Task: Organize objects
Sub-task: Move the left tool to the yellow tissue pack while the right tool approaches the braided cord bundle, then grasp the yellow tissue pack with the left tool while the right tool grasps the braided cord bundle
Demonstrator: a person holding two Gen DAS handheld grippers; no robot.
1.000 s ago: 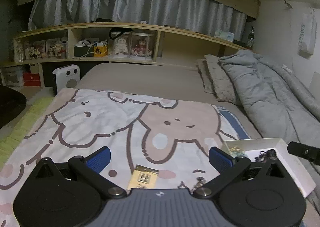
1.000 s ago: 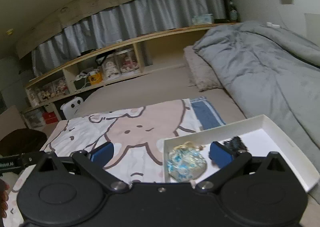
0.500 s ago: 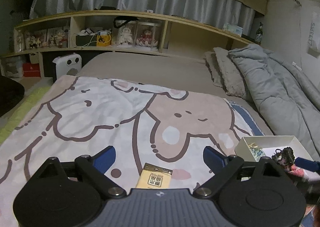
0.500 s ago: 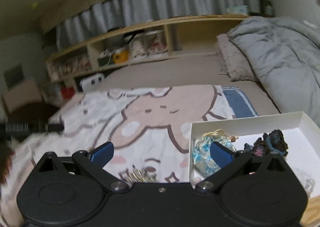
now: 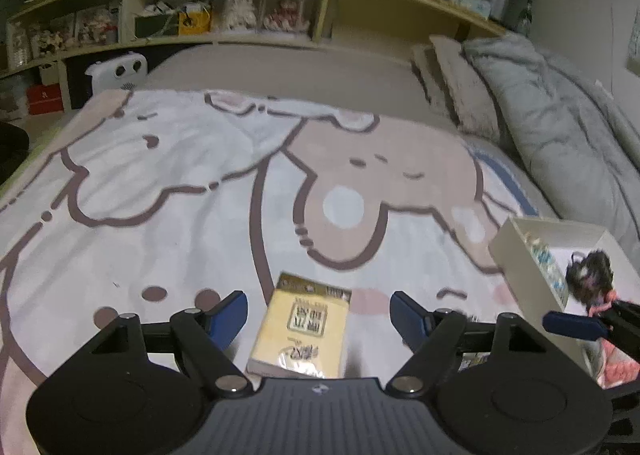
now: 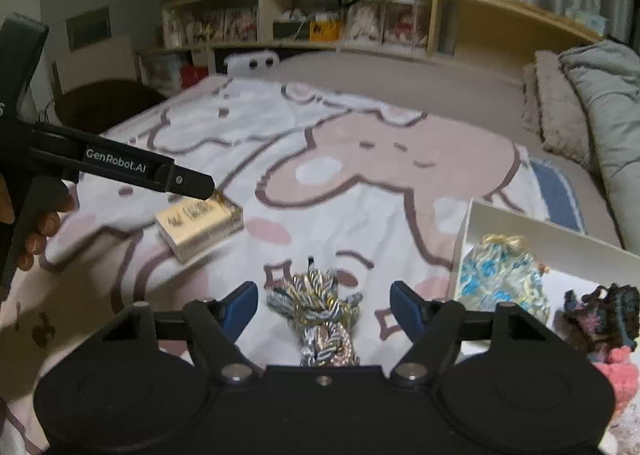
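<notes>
Your left tool (image 5: pixel 318 313) hangs low over the cartoon-print blanket (image 5: pixel 192 183) on the bed, its blue pads either side of a yellow packet (image 5: pixel 302 331) that lies flat on the blanket. The jaws have just been closing, yet clear gaps remain on both sides of the packet, so nothing is gripped there.

Your right tool (image 6: pixel 320 309) sits over a bundle of braided cord (image 6: pixel 320 315) in blue, gold and silver, also lying on the blanket. Its jaws have likewise just been narrowing; the pads flank the bundle without pressing it, so that tool is unclenched too.

From the right wrist view, the left tool reaches in from the left edge, its tip above the packet's far end, with your fingers (image 6: pixel 36 239) wrapped on its handle.

The white box (image 6: pixel 516 223) stands on the blanket to the right of both tools. Inside it lie a blue-and-gold drawstring pouch (image 6: pixel 500 283), a dark crocheted piece (image 6: pixel 604 315) and something pink (image 6: pixel 616 371) at the near corner.
</notes>
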